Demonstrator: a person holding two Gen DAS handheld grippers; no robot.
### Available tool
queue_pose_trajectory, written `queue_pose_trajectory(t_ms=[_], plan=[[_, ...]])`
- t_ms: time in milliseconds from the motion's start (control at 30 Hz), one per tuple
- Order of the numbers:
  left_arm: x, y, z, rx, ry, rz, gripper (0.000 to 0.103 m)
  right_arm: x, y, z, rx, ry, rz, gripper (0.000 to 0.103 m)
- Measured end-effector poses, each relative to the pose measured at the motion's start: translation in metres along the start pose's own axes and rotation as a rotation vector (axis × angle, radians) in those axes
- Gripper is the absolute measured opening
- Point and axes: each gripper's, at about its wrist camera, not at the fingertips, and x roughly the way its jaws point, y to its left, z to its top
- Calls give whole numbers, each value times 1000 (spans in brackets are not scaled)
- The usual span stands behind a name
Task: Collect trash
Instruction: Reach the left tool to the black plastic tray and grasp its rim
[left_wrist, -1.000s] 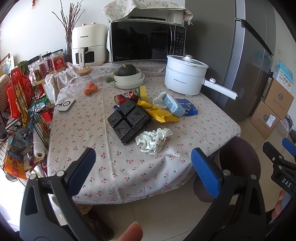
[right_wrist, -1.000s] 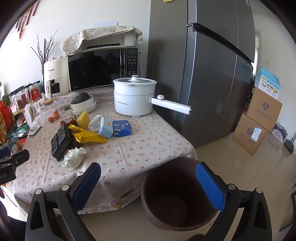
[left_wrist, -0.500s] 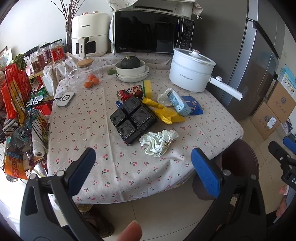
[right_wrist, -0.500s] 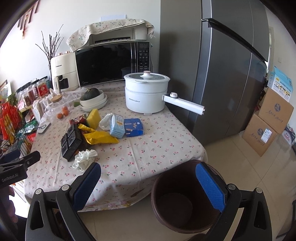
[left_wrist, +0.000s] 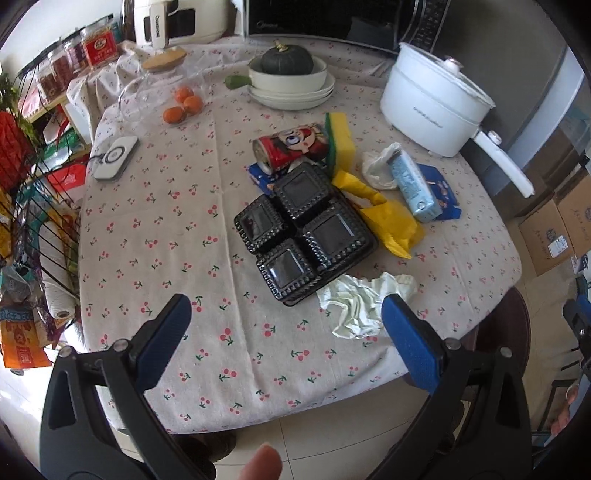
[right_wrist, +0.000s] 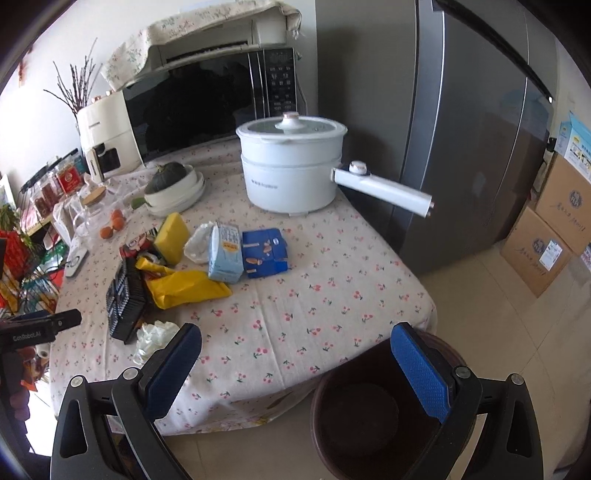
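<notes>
Closer now, the left tongs (left_wrist: 286, 325) hang spread above crumpled white paper (left_wrist: 364, 304) beside a ridged black plastic tray (left_wrist: 303, 230). Right tongs (right_wrist: 295, 356) gape wide over the cherry-print tabletop (right_wrist: 332, 295), lower centre.

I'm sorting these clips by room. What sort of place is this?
Most likely a home kitchen or dining corner: a tall grey fridge, a microwave and a white electric pot surround a table with a cherry-print cloth.

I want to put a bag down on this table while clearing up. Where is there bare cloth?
Bare cloth runs left of the black tray, from the white charger to the near edge, and right of the blue box towards the brown bin. The middle, around tray, yellow wrapper and crumpled paper, is crowded.
</notes>
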Motion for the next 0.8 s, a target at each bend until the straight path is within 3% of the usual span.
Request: queue_pose_trajectory(t_ms=[100,233,333,467,800], plan=[[24,11,13,-115,78,-75,102,22,-4,0,23,73,27,103],[32,6,30,-184,61,-106,102,35,-4,6,42,96,46,103],[34,-5,38,-178,42,-97,102,39,-1,8,40,102,52,103],[45,-19,44,-151,58,-144,94,40,2,10,39,109,61,103],[71,-27,46,-138,66,-81,77,40,-3,7,46,127,70,103]])
